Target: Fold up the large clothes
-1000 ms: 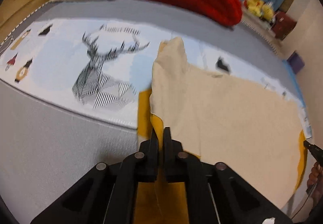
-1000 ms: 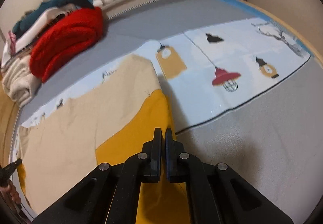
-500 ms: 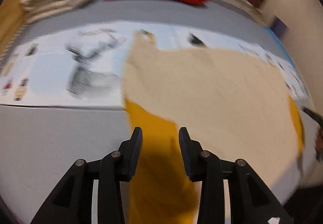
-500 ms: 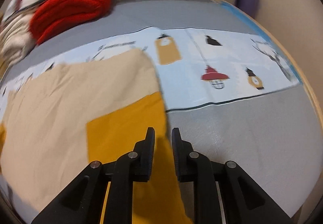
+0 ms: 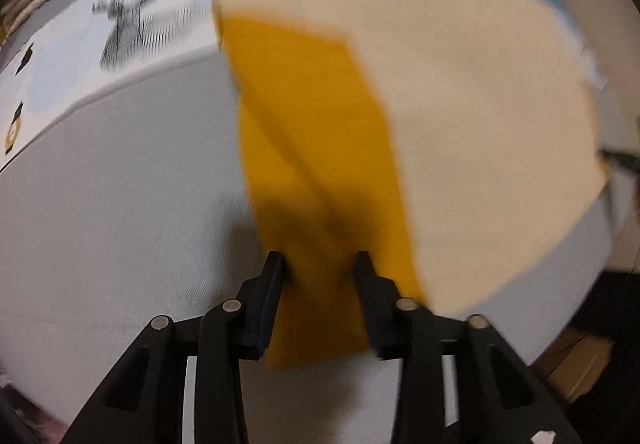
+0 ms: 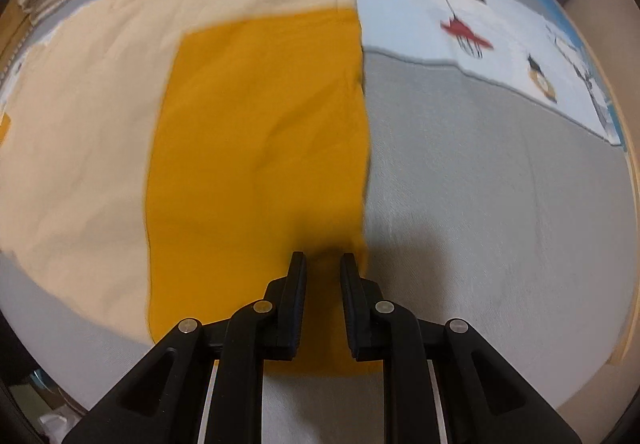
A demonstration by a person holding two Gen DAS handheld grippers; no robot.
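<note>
Where it lies flat, yellow strip [image 6: 260,148] lengthwise from claw [image 6: 322,264].

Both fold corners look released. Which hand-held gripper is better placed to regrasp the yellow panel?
Marginally right: the right hand-held gripper sits over the yellow panel beside its outer edge. The left hand-held gripper, just opening, also straddles it.

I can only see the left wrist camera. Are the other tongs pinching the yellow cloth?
Observer: No. The right tongs are open. They have just been opening, and the yellow cloth lies flat in the gap, not pinched.
Operator: Which part of the cloth are they over?
Observer: Close to its right edge, next to the bare grey cover.
Operator: Are there any pictures on that side?
Observer: Yes, a red lamp picture, up and to the right of the cloth.
</note>
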